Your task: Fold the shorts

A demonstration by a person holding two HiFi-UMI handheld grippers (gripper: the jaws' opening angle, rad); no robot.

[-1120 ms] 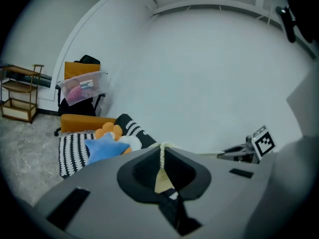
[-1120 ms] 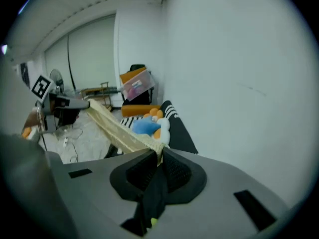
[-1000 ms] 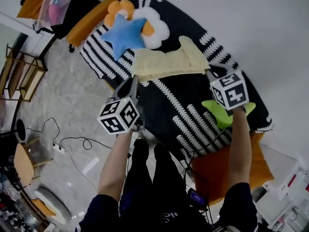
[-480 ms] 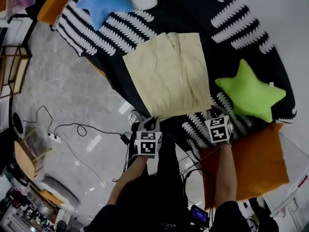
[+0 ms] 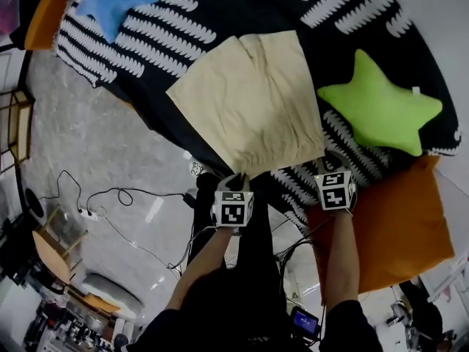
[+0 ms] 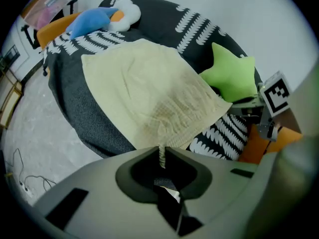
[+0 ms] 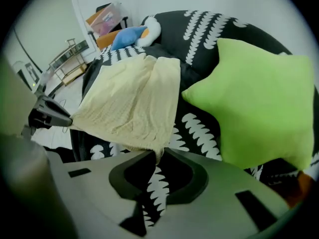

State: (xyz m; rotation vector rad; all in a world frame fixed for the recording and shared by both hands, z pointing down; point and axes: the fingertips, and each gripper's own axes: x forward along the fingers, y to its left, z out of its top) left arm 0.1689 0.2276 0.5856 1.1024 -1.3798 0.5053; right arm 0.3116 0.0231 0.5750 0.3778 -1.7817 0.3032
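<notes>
Head view: shorts (image 5: 249, 101) flat on black bedding (image 5: 242, 6) just ahead, left gripper (image 5: 234, 178) & right gripper (image 5: 327, 163) each clamped on a near corner.

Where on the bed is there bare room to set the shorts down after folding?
Bare bed lies beyond the shorts, between the blue star pillow and the green star pillow. A narrower strip runs left of the shorts. Crowded on the right, where that pillow sits close beside the shorts.
</notes>
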